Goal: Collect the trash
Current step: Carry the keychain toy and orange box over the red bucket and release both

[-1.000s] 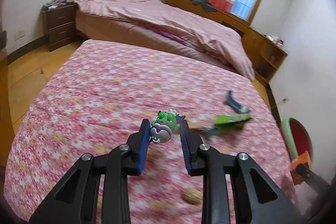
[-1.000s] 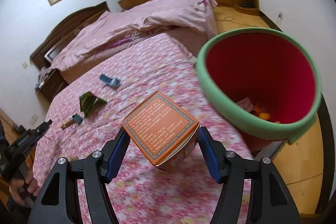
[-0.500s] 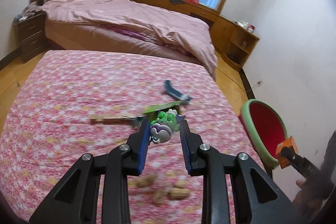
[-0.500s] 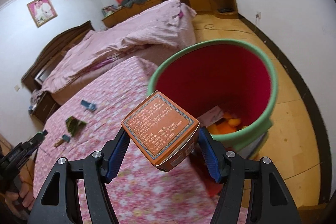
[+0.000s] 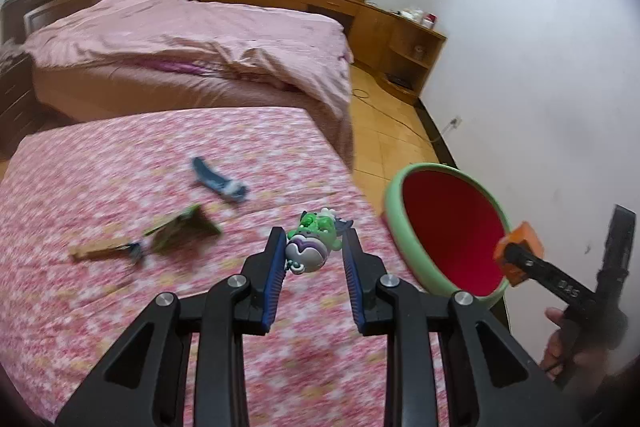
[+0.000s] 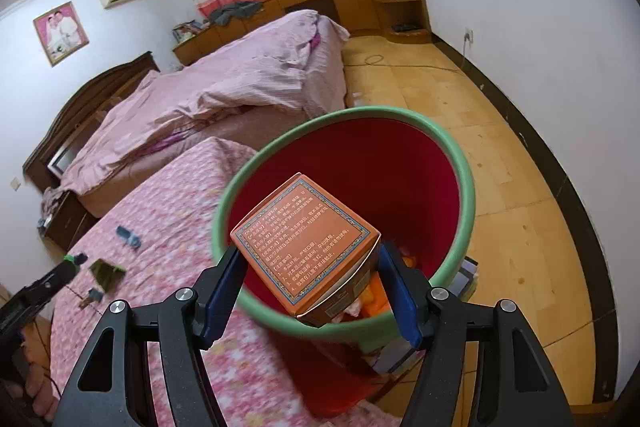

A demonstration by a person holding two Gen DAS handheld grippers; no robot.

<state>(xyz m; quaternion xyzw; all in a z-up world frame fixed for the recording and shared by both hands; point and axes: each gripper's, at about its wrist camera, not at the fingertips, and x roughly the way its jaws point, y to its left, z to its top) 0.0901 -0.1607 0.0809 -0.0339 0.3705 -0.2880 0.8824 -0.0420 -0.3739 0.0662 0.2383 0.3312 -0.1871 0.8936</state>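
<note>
My left gripper (image 5: 313, 247) is shut on a small green and white crumpled wrapper (image 5: 314, 243), held over the flowered pink bedspread (image 5: 120, 163). My right gripper (image 6: 312, 267) is shut on an orange printed carton (image 6: 306, 247), held above the mouth of the green-rimmed red bin (image 6: 466, 195). The left wrist view shows that bin (image 5: 396, 219) to the right beside the bed, with the right gripper (image 5: 516, 259) and its orange carton (image 5: 522, 239) at the bin's near rim. Orange scraps (image 6: 376, 295) lie in the bin's bottom.
On the bedspread lie a blue wrapper (image 5: 216, 181), a green wrapper (image 5: 180, 231) and a brown stick-like piece (image 5: 100, 251). A second bed with a pink quilt (image 5: 192, 39) stands behind. Wooden floor (image 6: 500, 167) and a white wall (image 5: 540, 67) flank the bin.
Both grippers have swung right toward the bin, keeping their loads. The orange carton went from over the bedspread to over the bin's mouth. The peanuts near the left gripper have left view.
</note>
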